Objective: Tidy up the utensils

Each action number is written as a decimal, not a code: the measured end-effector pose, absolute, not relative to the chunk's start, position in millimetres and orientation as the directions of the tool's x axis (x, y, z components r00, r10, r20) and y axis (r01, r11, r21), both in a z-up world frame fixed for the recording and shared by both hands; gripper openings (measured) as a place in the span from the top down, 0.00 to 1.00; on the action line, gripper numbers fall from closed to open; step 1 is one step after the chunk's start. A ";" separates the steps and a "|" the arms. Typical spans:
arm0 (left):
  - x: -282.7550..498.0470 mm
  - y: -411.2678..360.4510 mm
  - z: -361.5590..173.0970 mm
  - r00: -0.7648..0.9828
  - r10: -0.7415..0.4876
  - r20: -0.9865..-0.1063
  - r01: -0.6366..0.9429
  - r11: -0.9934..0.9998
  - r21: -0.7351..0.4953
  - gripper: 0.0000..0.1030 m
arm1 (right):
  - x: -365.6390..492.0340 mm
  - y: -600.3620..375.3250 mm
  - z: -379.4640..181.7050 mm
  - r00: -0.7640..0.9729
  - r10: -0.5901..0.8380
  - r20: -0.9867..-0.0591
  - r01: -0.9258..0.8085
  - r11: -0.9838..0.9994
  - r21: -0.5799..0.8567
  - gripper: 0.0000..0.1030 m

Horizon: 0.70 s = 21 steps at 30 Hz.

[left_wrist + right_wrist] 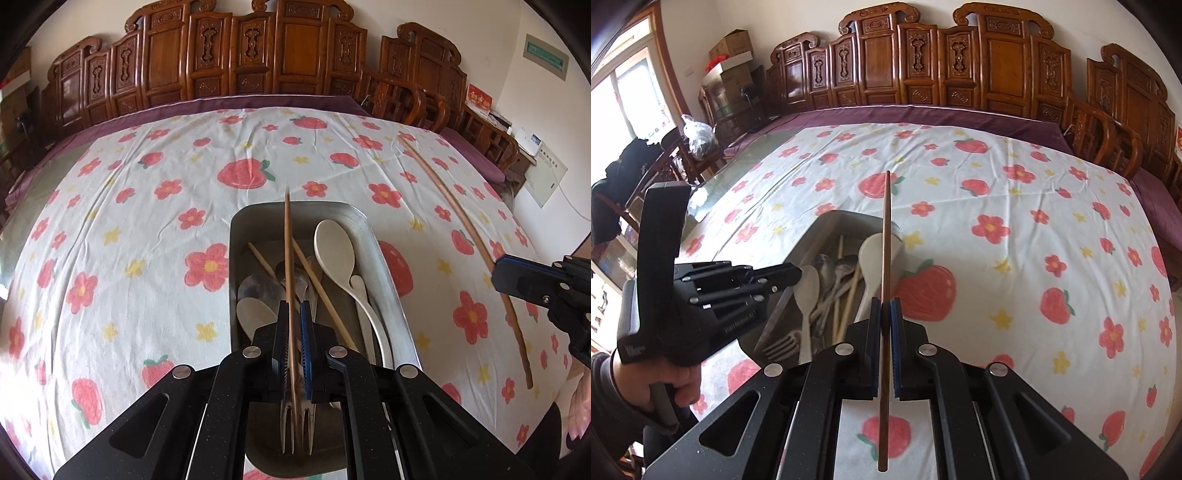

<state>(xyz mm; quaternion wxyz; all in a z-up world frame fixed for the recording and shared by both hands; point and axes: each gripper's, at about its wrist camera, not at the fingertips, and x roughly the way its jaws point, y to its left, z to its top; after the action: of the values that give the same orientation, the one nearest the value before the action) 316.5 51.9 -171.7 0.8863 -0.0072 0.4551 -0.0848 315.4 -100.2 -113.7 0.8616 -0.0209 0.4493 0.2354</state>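
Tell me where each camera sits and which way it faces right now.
Left wrist: sits on the left gripper, looking down along its fingers at the metal tray of spoons; it grips a chopstick; the right gripper shows at the right edge.
Right wrist: sits on the right gripper, facing the strawberry tablecloth; it grips a dark chopstick; the left gripper and hand show at left.
Shared: tray, tablecloth, carved wooden screen.
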 end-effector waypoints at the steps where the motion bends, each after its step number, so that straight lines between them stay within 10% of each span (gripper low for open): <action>1: 315.7 53.7 -171.4 0.571 -0.158 -0.805 0.144 0.985 -0.092 0.95 | 315.8 -95.8 -114.4 0.483 0.391 -0.783 -0.429 0.886 0.178 0.94; 21: 290.0 113.7 -147.9 0.623 -0.096 -0.776 0.081 0.995 -0.058 0.88 | 342.5 -22.1 -157.1 0.385 0.434 -0.815 -0.424 0.867 0.262 0.94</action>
<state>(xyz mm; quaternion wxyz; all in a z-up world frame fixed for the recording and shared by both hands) 290.0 113.7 -147.9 0.9009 -0.0088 0.4311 -0.0491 342.5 -22.1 -157.1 0.8321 0.0053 0.4912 0.2576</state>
